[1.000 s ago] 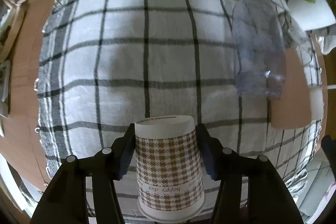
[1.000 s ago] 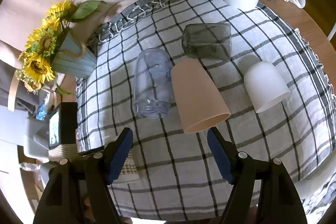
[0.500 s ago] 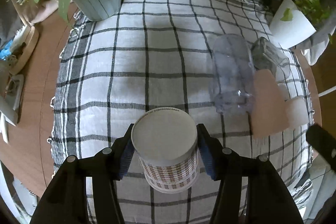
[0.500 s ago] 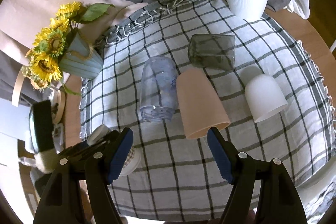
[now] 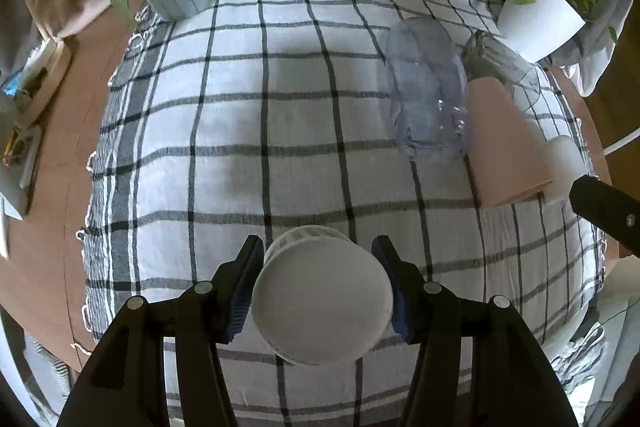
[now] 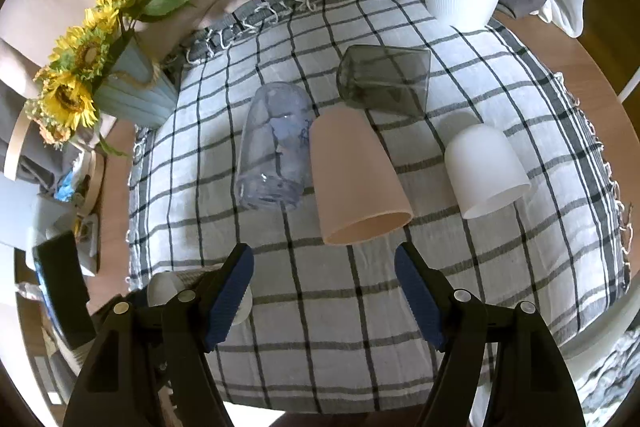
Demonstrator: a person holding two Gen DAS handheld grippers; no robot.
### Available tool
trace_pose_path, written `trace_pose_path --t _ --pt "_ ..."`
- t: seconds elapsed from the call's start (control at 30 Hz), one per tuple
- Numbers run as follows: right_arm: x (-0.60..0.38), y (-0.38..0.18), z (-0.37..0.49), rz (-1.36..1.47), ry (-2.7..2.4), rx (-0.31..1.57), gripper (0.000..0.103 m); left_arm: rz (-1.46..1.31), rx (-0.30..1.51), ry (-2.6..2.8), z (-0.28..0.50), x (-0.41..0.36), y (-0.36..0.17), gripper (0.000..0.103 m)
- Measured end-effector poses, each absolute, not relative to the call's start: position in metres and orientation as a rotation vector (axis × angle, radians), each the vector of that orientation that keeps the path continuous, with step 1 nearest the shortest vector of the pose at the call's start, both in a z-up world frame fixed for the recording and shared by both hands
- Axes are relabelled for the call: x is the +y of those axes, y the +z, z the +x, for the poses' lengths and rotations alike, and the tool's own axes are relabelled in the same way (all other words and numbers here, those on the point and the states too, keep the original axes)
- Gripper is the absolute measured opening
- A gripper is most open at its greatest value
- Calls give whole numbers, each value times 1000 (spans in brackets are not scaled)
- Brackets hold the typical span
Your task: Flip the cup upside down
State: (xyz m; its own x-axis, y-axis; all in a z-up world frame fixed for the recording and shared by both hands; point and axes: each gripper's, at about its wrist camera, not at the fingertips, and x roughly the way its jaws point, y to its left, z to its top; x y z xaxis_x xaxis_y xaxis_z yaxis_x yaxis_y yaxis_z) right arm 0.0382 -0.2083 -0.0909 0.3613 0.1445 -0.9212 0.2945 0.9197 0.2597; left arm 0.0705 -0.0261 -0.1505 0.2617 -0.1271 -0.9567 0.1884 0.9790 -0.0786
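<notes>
Four cups cluster at upper right of the checked tablecloth (image 5: pixel 224 131), leaving broad bare cloth left. Left gripper (image 5: pixel 320 291) clamps the paper cup (image 5: pixel 322 301) at lower centre, its base now facing the camera. Right gripper (image 6: pixel 324 287) gapes wide, holding nothing.

No text, label or number can be read in either view. The clear glass (image 6: pixel 276 151) at centre left of the right wrist view carries faint blue markings, too blurred to make out.
</notes>
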Motion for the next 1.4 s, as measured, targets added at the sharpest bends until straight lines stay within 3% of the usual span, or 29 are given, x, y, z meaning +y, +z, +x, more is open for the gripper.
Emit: trace_pose_path --t 0.07,0.13,0.2,0.27,0.33,0.87,0.97,1.4 --pt "-207 -91 38 411 -102 1210 73 63 1280 -210 71 -27 -149 56" --pt "-207 -91 37 411 -101 1211 73 65 1274 -216 71 -26 -148 65" --pt "-207 -91 37 409 -103 1208 73 56 1258 -221 71 -25 -145 84" --pt "-206 -89 37 401 -101 1205 77 49 1239 -222 70 -24 -141 89" --pt "-205 -85 36 386 -97 1191 84 59 1230 -210 69 -24 -137 89" --pt "-203 -9 -13 257 -92 1002 88 49 991 -82 8 -6 -42 100" --pt "-202 4 -27 214 -119 952 95 69 945 -81 -7 -6 -31 101" --pt "-191 12 -57 150 -140 892 95 91 790 3 -45 9 -3 103"
